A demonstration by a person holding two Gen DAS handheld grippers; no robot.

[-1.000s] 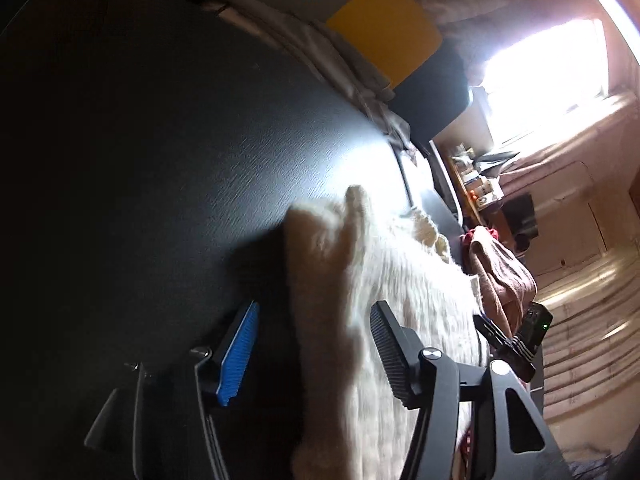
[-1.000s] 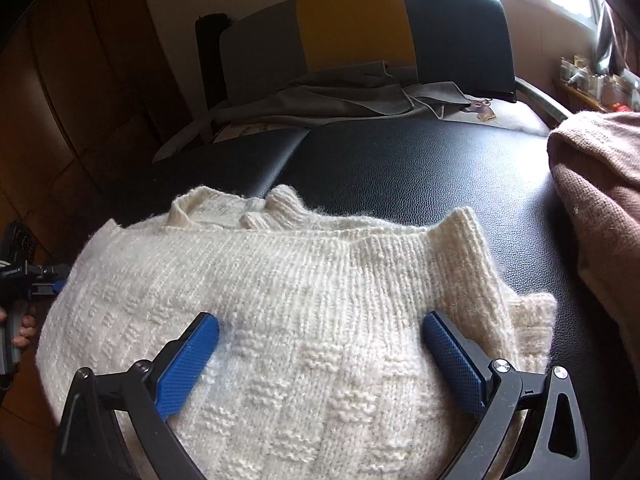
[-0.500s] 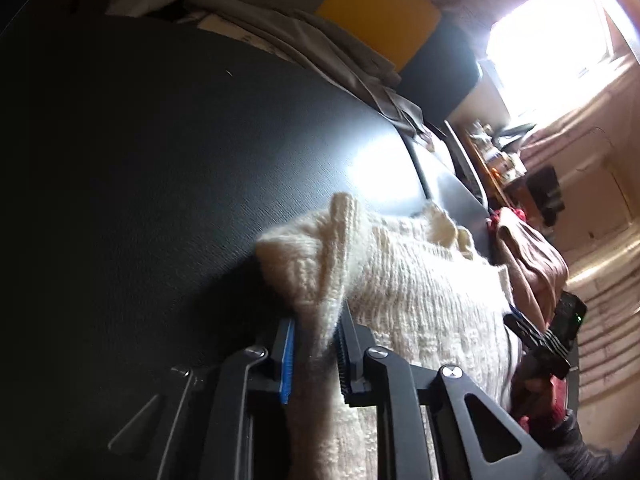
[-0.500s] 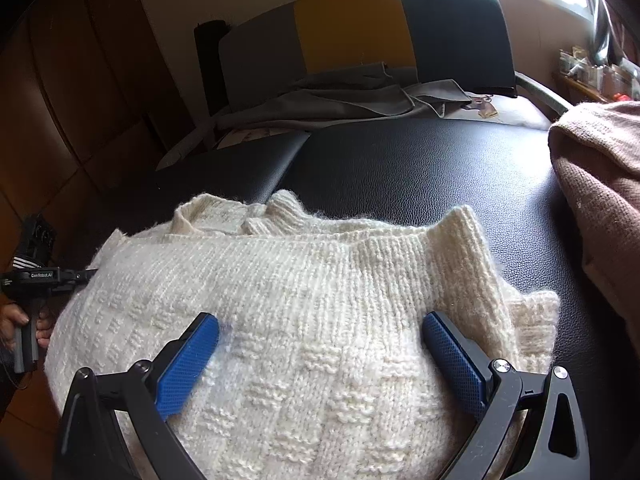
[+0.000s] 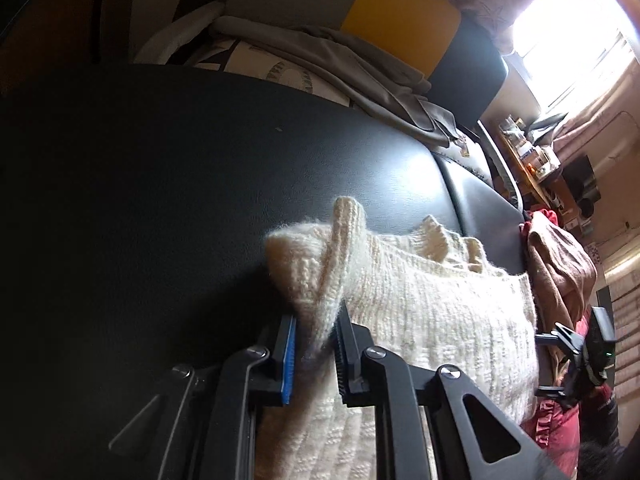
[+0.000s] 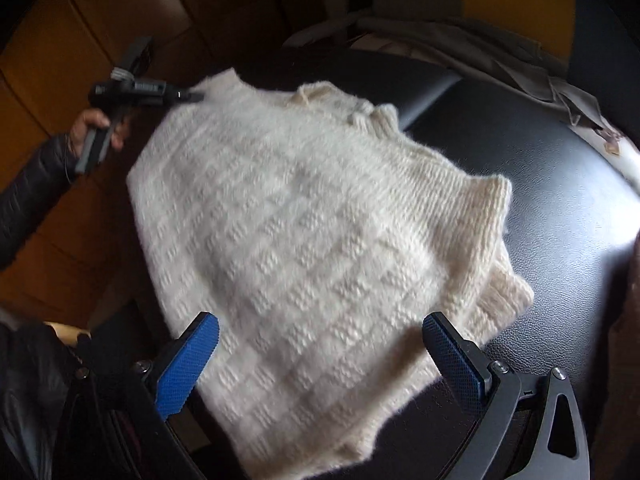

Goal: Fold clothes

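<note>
A cream knitted sweater [image 6: 312, 220] lies spread on a black leather surface [image 6: 540, 184]. In the left wrist view my left gripper [image 5: 316, 344] is shut on a bunched edge of the sweater [image 5: 420, 300], which is pulled up off the surface between the blue pad and the black pad. The right wrist view shows that left gripper [image 6: 188, 96] at the sweater's far left corner, held by a hand [image 6: 96, 124]. My right gripper [image 6: 320, 322] hovers open over the near hem, its blue-padded fingers [image 6: 188, 360] wide apart and not pressing the knit.
A brown-pink garment [image 5: 560, 272] lies heaped at the right end of the surface. Grey clothing [image 5: 360, 64] drapes over a yellow and grey chair back [image 5: 400, 28] behind. A cluttered shelf [image 5: 532, 152] stands under a bright window. Brown panels [image 6: 60, 60] lie beyond the left edge.
My left gripper closed on the sweater's edge and lifted it. My right gripper rose and rolled, so the sweater now looks tilted beneath it; its jaws stayed open.
</note>
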